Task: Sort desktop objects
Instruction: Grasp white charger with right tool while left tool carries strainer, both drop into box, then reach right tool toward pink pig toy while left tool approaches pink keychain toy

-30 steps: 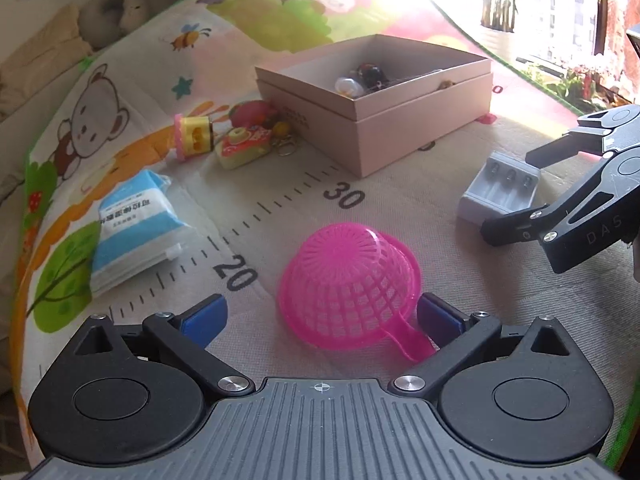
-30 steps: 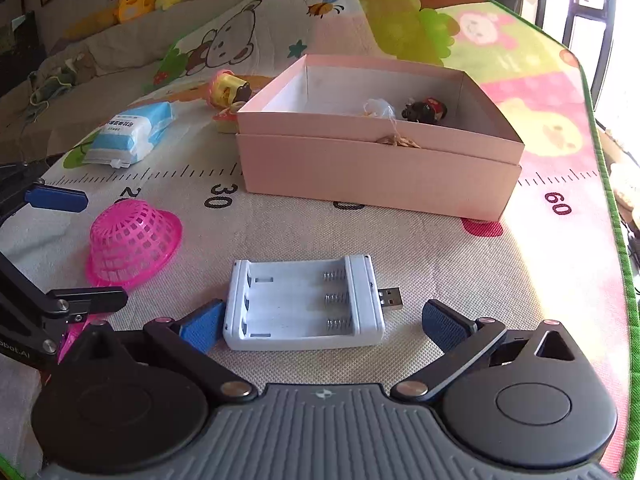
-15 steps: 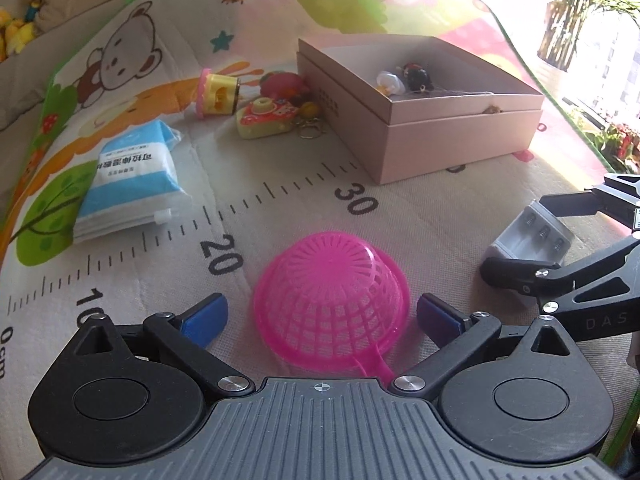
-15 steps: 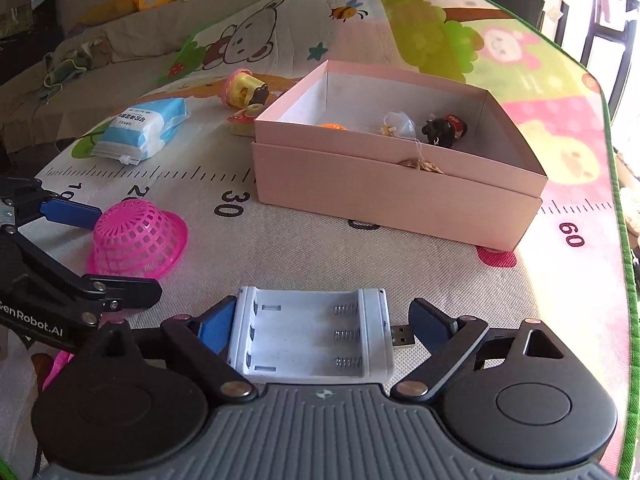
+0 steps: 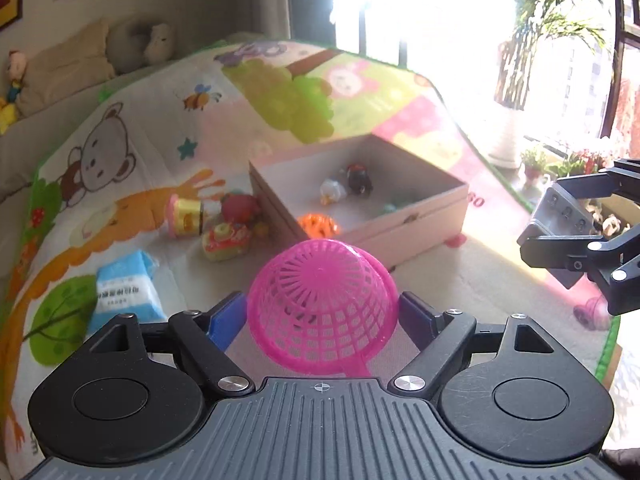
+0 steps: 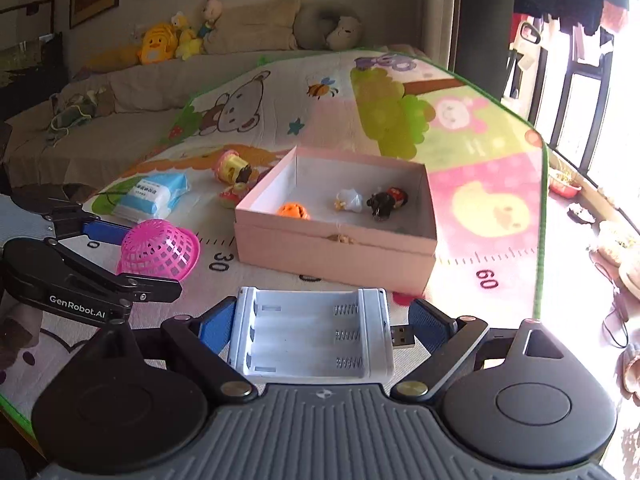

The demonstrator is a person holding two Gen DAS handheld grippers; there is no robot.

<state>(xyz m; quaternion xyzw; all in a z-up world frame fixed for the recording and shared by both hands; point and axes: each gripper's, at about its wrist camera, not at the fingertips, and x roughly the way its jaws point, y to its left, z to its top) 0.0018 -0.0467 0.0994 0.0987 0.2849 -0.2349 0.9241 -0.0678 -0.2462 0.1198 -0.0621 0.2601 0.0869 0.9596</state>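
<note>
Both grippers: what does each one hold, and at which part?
Left gripper holds the pink basket by its round sides. Right gripper holds the battery charger by its two ends.

The pink basket (image 5: pixel 322 304) hangs upside down above the mat. The white battery charger (image 6: pixel 312 334) lies flat, slots up, lifted too.

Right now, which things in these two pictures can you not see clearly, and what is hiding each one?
- Pink strainer handle: left wrist view, cut off behind the left gripper body.
- Battery charger near edge: right wrist view, hidden by the right gripper body.
- Blue tissue pack print: left wrist view, blurred.
- Small toys beside the pink box: right wrist view, partly behind its wall.
- Far mat: left wrist view, washed out by window glare.
</note>
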